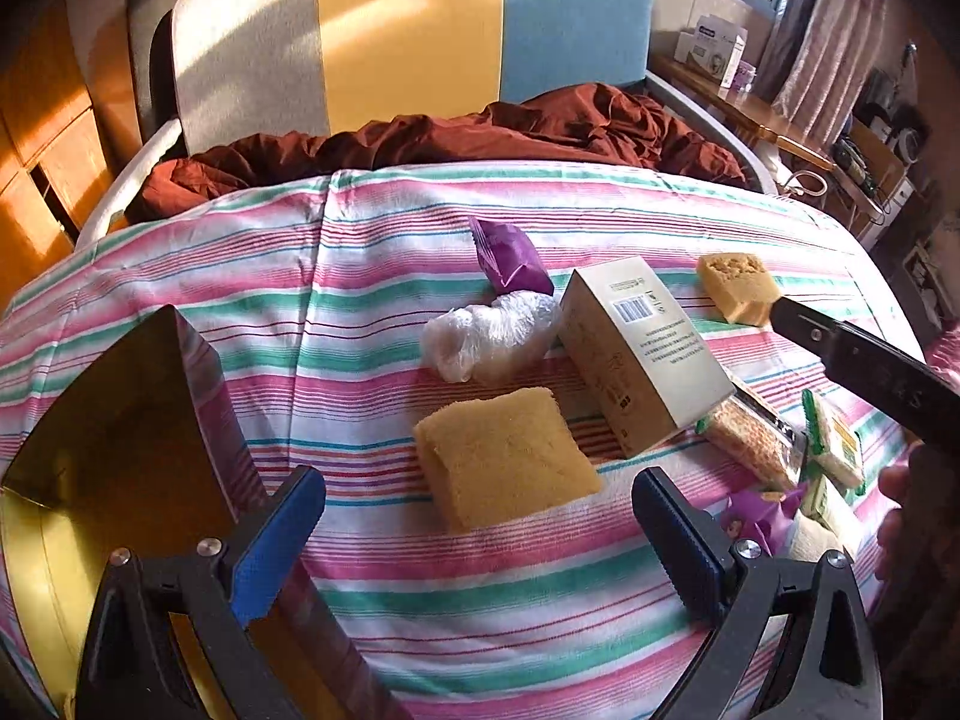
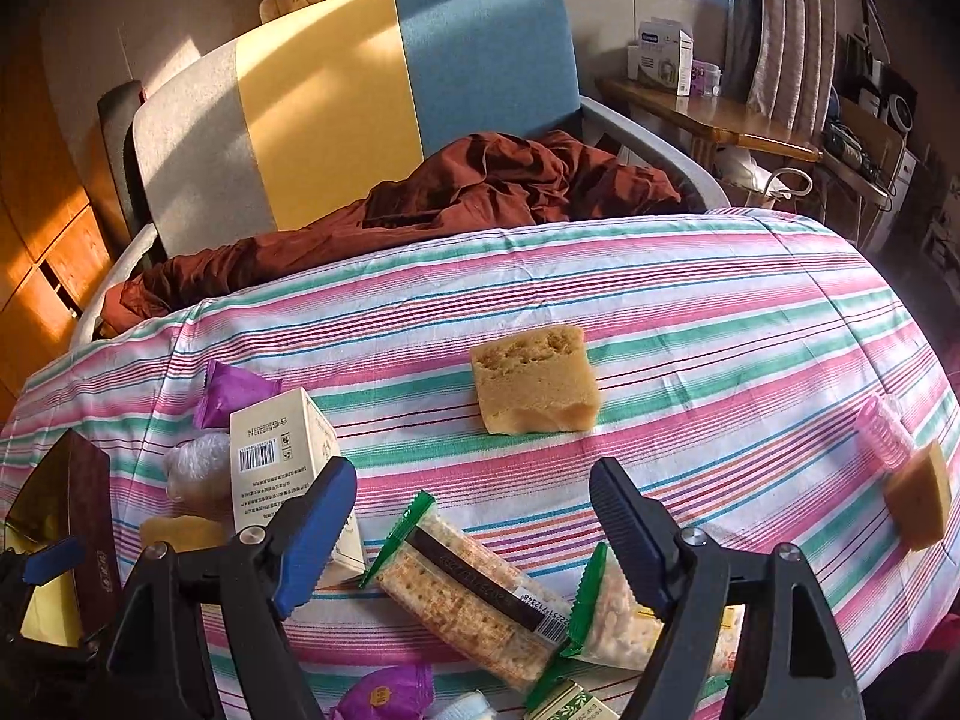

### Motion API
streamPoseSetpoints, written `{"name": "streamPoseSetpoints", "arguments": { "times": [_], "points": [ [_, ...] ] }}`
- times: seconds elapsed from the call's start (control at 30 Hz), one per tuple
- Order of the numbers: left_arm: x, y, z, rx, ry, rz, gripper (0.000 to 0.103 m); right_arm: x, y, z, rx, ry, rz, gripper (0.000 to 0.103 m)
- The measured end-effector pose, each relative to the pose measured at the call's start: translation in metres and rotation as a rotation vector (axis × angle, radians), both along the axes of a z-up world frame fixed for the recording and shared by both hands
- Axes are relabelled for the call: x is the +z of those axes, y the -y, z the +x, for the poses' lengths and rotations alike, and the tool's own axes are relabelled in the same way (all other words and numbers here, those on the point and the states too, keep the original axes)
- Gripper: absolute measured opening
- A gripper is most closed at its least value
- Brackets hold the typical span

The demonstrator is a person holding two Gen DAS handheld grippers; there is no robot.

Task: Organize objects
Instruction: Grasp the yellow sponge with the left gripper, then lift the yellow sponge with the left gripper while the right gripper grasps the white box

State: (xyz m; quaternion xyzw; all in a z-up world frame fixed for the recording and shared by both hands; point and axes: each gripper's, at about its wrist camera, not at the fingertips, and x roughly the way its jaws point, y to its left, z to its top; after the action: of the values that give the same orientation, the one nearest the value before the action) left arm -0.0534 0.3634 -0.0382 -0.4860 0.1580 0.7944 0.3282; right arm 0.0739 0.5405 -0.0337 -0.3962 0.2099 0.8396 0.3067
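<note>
1. On the striped bedsheet [image 1: 372,276] a jumble of small things is lying: a flat yellow sponge [image 1: 504,456], a crumpled clear plastic bag [image 1: 489,336], a purple packet [image 1: 510,255], and a cream carton [image 1: 642,354] tipped on its side.
2. Over the flat sponge the left gripper [image 1: 480,546] is hanging with its jaws standing wide and nothing between them.
3. At that gripper's left side an open box with a gold lining [image 1: 120,420] is sitting on the sheet.
4. Above a green-edged cracker pack [image 2: 474,594] the right gripper [image 2: 474,534] is pointing downward, its jaws spread apart and gripping nothing.
5. Farther up the sheet a thick sponge block [image 2: 534,381] is resting alone, well apart from the pile.
6. Near the sheet's right edge another sponge [image 2: 921,501] is lying beside what may be a pink plastic bottle [image 2: 882,435]; the blur is hiding its shape.
</note>
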Motion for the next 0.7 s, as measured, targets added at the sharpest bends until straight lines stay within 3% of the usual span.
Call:
{"name": "streamPoseSetpoints", "arguments": {
  "times": [0.33, 0.37, 0.4, 0.47, 0.7],
  "points": [
    [-0.038, -0.029, -0.02, 0.066, 0.027, -0.084, 0.103, 0.002, 0.002, -0.004, 0.021, -0.001, 0.015, 0.082],
    [-0.041, -0.029, -0.02, 0.068, 0.03, -0.087, 0.101, 0.002, 0.003, -0.006, 0.028, 0.003, 0.022, 0.082],
    [-0.045, -0.029, -0.021, 0.074, 0.039, -0.086, 0.088, 0.002, 0.005, -0.007, 0.038, 0.007, 0.028, 0.082],
    [-0.053, -0.026, -0.021, 0.073, 0.084, -0.058, 0.076, 0.001, 0.008, -0.011, 0.056, 0.015, 0.036, 0.082],
    [-0.053, -0.028, -0.005, 0.003, -0.018, -0.063, 0.064, -0.005, 0.008, -0.014, 0.064, 0.033, 0.029, 0.081]
  ]
}}
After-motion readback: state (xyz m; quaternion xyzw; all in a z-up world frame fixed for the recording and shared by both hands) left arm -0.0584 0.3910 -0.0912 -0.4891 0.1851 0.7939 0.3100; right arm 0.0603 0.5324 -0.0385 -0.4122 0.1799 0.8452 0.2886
